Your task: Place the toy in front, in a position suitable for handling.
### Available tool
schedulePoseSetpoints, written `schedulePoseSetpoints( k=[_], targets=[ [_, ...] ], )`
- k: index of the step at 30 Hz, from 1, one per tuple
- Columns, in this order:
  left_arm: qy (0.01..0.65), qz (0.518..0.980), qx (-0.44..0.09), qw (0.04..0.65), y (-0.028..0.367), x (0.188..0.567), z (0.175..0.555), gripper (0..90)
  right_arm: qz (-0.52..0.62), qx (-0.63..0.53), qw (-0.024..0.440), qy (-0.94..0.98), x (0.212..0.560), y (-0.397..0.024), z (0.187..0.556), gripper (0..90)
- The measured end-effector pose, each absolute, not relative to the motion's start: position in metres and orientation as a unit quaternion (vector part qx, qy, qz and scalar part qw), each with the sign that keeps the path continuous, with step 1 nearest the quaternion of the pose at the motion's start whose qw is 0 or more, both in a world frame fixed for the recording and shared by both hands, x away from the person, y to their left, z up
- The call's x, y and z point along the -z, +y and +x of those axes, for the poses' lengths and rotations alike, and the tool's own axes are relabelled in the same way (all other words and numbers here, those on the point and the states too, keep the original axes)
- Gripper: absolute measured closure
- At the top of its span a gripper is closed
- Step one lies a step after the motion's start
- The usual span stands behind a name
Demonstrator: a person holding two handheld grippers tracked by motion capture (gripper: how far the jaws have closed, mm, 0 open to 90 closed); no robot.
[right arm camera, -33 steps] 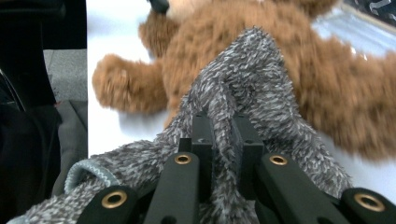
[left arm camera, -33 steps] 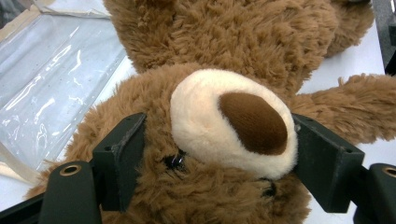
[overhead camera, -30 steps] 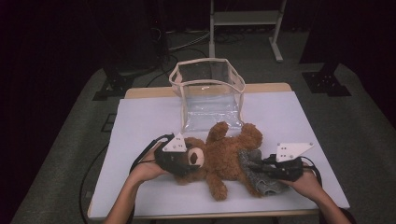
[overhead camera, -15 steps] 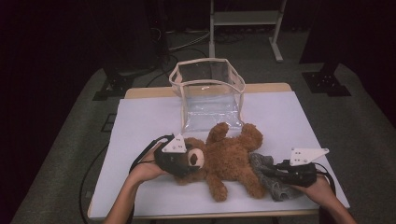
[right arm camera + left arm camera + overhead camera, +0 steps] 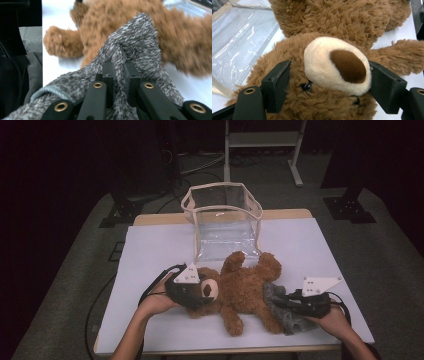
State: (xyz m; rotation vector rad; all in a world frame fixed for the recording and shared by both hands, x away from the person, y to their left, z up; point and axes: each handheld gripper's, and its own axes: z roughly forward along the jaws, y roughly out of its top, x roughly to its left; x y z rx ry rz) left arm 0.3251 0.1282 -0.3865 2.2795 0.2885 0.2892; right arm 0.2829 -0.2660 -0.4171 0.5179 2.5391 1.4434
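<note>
My left gripper [image 5: 197, 296] clamps the bear's [image 5: 245, 290] head at lower centre of the surface [image 5: 150, 255]; my right gripper [image 5: 285, 302] pinches the grey cloth [image 5: 280, 307] beside its legs. The bear lies lengthwise left to right, head left, muzzle up.

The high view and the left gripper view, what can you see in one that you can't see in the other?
The high view alone takes in the whole white table, the grey fuzzy cloth pinched in the right tongs, the person's hands, and the upright rim of the clear bag. The left gripper view alone gets close enough for the teddy bear's cream muzzle with its brown nose, a black eye, and the left tongs squeezing its head from both sides. Both share the teddy bear, the clear bag and the left tongs.
</note>
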Motion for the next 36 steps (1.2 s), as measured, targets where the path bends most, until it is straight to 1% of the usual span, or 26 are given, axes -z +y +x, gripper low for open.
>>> schedulePoseSetpoints(
  k=[2, 5, 11, 15, 18, 24, 26, 30, 33, 36],
  targets=[
    [0.119, 0.900, -0.115, 0.403, 0.127, 0.386, 0.326, 23.6, 0.182, -0.487, 0.090, 0.850, 0.419, -0.274, 0.277, 81.1],
    [0.125, 0.901, -0.116, 0.399, 0.125, 0.385, 0.328, 24.1, 0.175, -0.491, 0.095, 0.848, 0.416, -0.275, 0.272, 81.1],
    [0.141, 0.896, -0.117, 0.405, 0.124, 0.386, 0.329, 24.2, 0.134, -0.498, 0.097, 0.852, 0.405, -0.249, 0.273, 81.1],
    [0.149, 0.895, -0.118, 0.405, 0.124, 0.386, 0.330, 24.2, 0.114, -0.489, 0.098, 0.859, 0.404, -0.235, 0.272, 81.0],
    [0.153, 0.894, -0.117, 0.405, 0.124, 0.386, 0.330, 24.2, 0.119, -0.487, 0.099, 0.860, 0.408, -0.242, 0.267, 80.9],
    [0.156, 0.893, -0.116, 0.405, 0.123, 0.385, 0.331, 24.2, 0.153, -0.484, 0.096, 0.856, 0.420, -0.270, 0.255, 80.9],
    [0.158, 0.893, -0.116, 0.405, 0.123, 0.385, 0.331, 24.2, 0.153, -0.488, 0.097, 0.854, 0.420, -0.271, 0.254, 81.0],
    [0.158, 0.893, -0.119, 0.404, 0.120, 0.385, 0.331, 24.1, 0.128, -0.489, 0.102, 0.857, 0.412, -0.255, 0.258, 81.0],
    [0.159, 0.894, -0.122, 0.400, 0.119, 0.384, 0.330, 24.1, 0.098, -0.483, 0.109, 0.863, 0.405, -0.233, 0.265, 81.0],
    [0.165, 0.892, -0.121, 0.402, 0.120, 0.384, 0.331, 24.1, 0.078, -0.479, 0.110, 0.868, 0.405, -0.218, 0.269, 81.0]
  ],
)
